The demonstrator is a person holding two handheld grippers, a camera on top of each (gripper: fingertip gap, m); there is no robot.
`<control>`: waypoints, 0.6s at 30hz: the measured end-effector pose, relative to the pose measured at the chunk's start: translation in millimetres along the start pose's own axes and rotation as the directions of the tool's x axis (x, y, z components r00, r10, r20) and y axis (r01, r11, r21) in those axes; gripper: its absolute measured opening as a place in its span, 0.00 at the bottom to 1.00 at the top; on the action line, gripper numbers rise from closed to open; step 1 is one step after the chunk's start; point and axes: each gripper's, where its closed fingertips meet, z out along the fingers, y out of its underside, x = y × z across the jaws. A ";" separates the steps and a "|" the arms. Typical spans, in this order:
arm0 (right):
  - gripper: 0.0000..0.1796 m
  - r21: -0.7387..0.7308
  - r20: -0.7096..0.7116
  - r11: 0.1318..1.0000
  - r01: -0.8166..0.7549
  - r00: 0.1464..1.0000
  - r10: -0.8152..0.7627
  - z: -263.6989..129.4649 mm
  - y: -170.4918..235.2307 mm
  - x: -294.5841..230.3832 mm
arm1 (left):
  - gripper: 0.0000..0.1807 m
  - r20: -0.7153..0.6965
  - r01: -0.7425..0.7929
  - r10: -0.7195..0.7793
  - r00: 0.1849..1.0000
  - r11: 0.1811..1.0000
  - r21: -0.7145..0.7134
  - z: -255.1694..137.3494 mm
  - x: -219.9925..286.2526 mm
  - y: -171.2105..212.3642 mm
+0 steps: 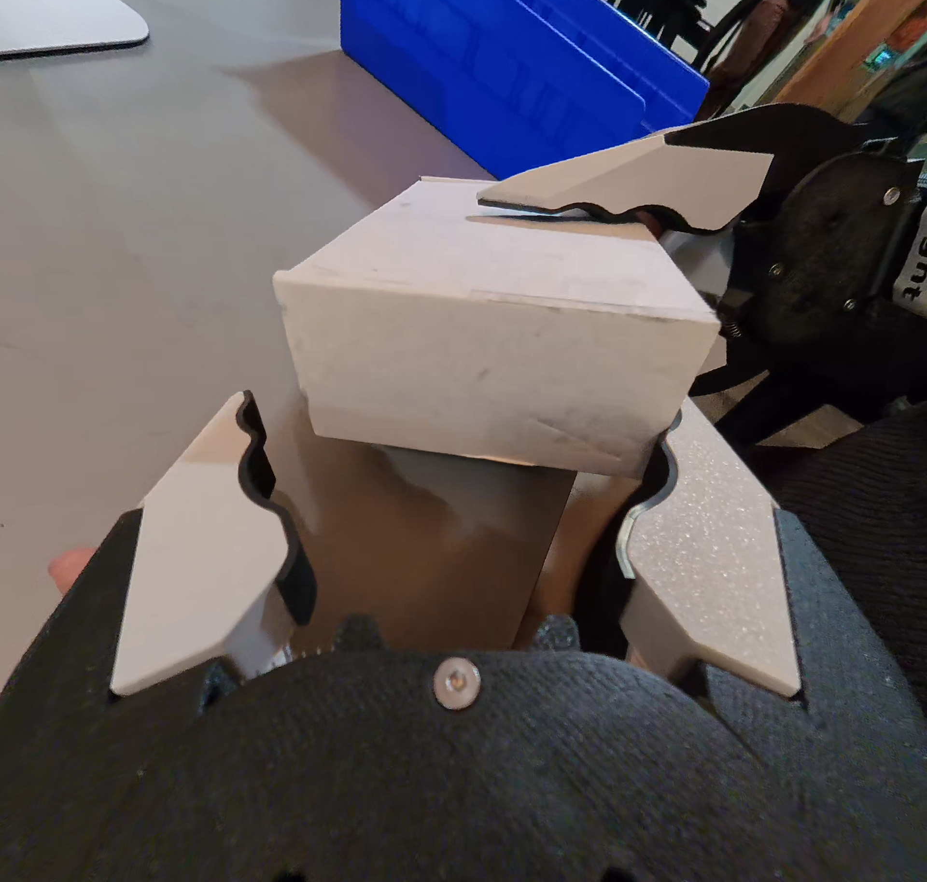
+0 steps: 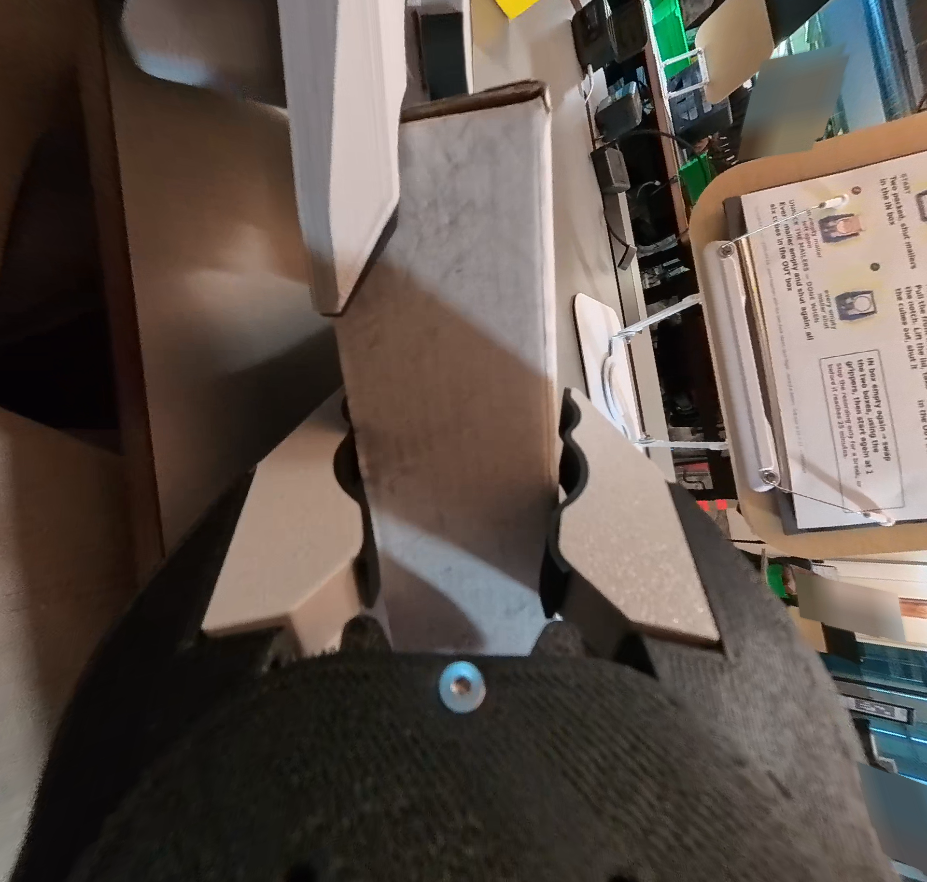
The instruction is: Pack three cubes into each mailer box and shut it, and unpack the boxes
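A closed white mailer box [image 1: 476, 336] hangs above the grey table [image 1: 125, 236]. My right gripper [image 2: 459, 401] is shut on the box [image 2: 451, 356], one finger on each broad face. In the left wrist view it comes in from the right, with its upper finger [image 1: 627, 181] flat on the lid. My left gripper [image 1: 459, 409] is open just in front of the box, its right fingertip [image 1: 667, 436] near the box's lower corner. One left finger [image 2: 346, 166] shows beside the box in the right wrist view. No cubes are visible.
A blue bin [image 1: 501, 70] stands behind the box, and a white mat [image 1: 60, 5] lies at the far left. A brown flat surface [image 1: 426, 547] lies under the box. A board with a printed sheet [image 2: 827, 356] stands at the right. There is about 5 cm between the tips of the two grippers.
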 end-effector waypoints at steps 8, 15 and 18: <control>0.44 -0.016 -0.014 1.000 0.013 1.000 -0.013 4.0 -0.1 -1.2 | 0.71 -0.036 0.003 -0.003 0.999 1.000 -0.001 -2.0 3.0 1.1; 0.44 0.000 -0.016 1.000 -0.009 1.000 0.009 5.5 -1.0 0.8 | 0.71 -0.004 -0.036 0.036 0.999 0.999 0.009 -4.3 -1.0 -2.5; 0.44 -0.008 -0.028 1.000 -0.008 1.000 0.008 6.6 1.8 2.5 | 0.70 0.033 -0.064 0.064 0.997 0.998 0.009 -5.0 -4.1 -5.8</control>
